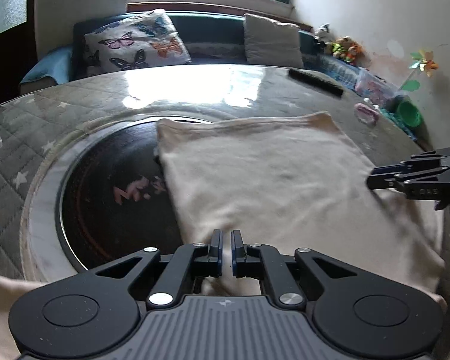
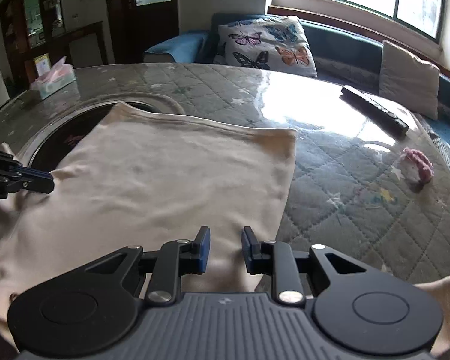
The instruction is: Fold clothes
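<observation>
— Two grippers, one garment. The left gripper (image 1: pixel 226 250) has its fingers drawn nearly together over the near edge of the cream shirt (image 1: pixel 264 177); cloth shows in the narrow gap, so I judge it is pinching that edge, though the contact itself is partly hidden.

— And the right gripper (image 2: pixel 224 249)?

— Spread, with a clear gap between its pads, poised above the shirt's near edge and holding nothing. The shirt lies flat on the quilted table (image 2: pixel 330 186), partly covering the dark round inset (image 1: pixel 111 186).

— What could go wrong?

— If only the left side lifts, the fabric could drag and bunch, skewing the fold. The table's glossy cover looks slick, so the whole shirt might slide instead of creasing. A thin pinch may also slip free.

— Anything in the way?

— One black remote (image 2: pixel 375 111) and one pink knitted item (image 2: pixel 418 166), both well apart from the shirt. One tissue box (image 2: pixel 52 79) stands at the far left edge. Beyond: one butterfly pillow (image 2: pixel 267 46), one plain cushion (image 2: pixel 409 79).
</observation>
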